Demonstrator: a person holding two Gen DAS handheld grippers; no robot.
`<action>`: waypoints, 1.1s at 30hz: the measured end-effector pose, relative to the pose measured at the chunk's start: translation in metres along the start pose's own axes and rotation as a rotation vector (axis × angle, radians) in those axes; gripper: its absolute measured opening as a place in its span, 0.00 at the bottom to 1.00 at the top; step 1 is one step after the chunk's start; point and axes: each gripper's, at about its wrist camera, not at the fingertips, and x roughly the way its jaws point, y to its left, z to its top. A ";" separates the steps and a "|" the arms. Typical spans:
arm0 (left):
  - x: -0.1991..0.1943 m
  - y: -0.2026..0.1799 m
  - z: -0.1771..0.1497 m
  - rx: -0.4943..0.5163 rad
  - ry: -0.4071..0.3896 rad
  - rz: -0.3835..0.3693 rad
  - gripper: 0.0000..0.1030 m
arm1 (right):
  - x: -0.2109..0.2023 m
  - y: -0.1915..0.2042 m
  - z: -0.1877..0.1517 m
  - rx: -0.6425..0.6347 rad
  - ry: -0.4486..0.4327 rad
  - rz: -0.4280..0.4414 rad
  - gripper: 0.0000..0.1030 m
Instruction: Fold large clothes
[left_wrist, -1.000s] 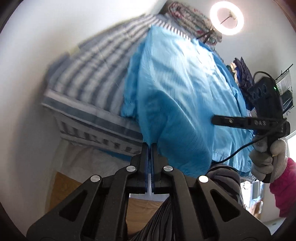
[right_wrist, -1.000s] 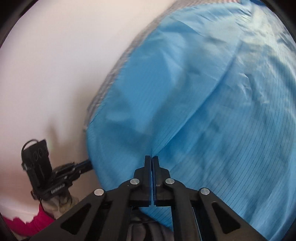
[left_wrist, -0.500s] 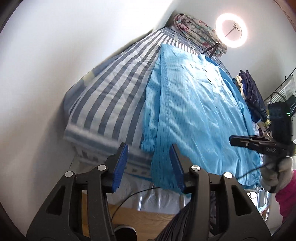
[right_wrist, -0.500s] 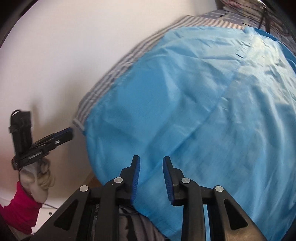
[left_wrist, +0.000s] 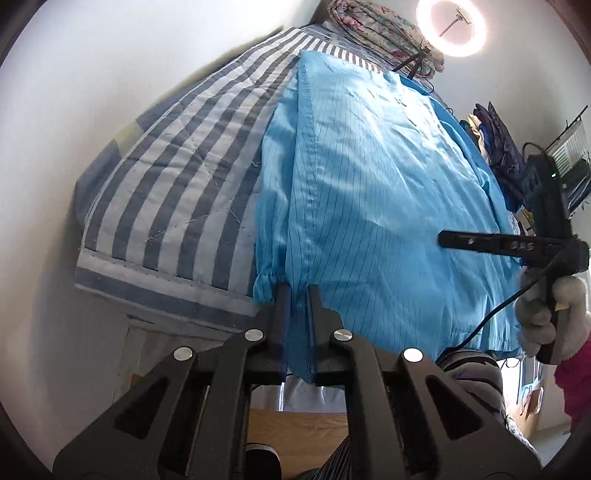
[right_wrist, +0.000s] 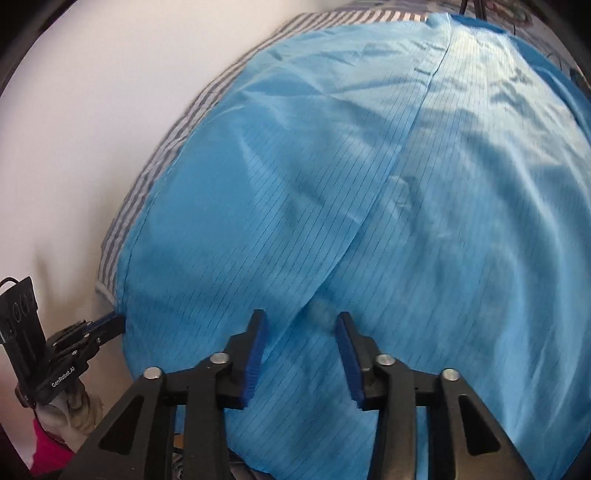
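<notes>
A large light-blue pinstriped garment (left_wrist: 369, 184) lies spread flat on the striped bed, its hem hanging over the near edge. My left gripper (left_wrist: 297, 291) has its jaws narrowed around the hem beside the gathered sleeve cuff (left_wrist: 264, 288), with a small gap left between the pads. In the right wrist view the garment (right_wrist: 388, 184) fills the frame. My right gripper (right_wrist: 301, 325) is wide open just above the hem, either side of the centre seam. The right gripper also shows in the left wrist view (left_wrist: 480, 242), and the left gripper shows in the right wrist view (right_wrist: 107, 323) at the garment's left corner.
The bed has a blue-and-white striped quilt (left_wrist: 177, 155) against a white wall. A folded floral blanket (left_wrist: 376, 22) and a ring light (left_wrist: 450, 26) are at the far end. Dark clothes (left_wrist: 498, 140) are piled at the right. Wooden floor (left_wrist: 295, 424) lies below.
Both grippers let go of the garment and it settled flat on the bed. The left has since narrowed again around the hem; the right has opened wider.
</notes>
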 end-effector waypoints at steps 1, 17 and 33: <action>-0.002 0.000 0.000 0.006 -0.006 0.010 0.04 | 0.003 0.002 0.000 -0.001 0.008 0.016 0.17; -0.014 0.025 0.022 -0.079 -0.062 -0.004 0.47 | -0.031 0.046 0.002 -0.172 -0.076 -0.029 0.21; 0.022 0.020 0.044 -0.049 -0.031 -0.016 0.02 | 0.030 0.073 0.127 -0.154 -0.221 -0.046 0.27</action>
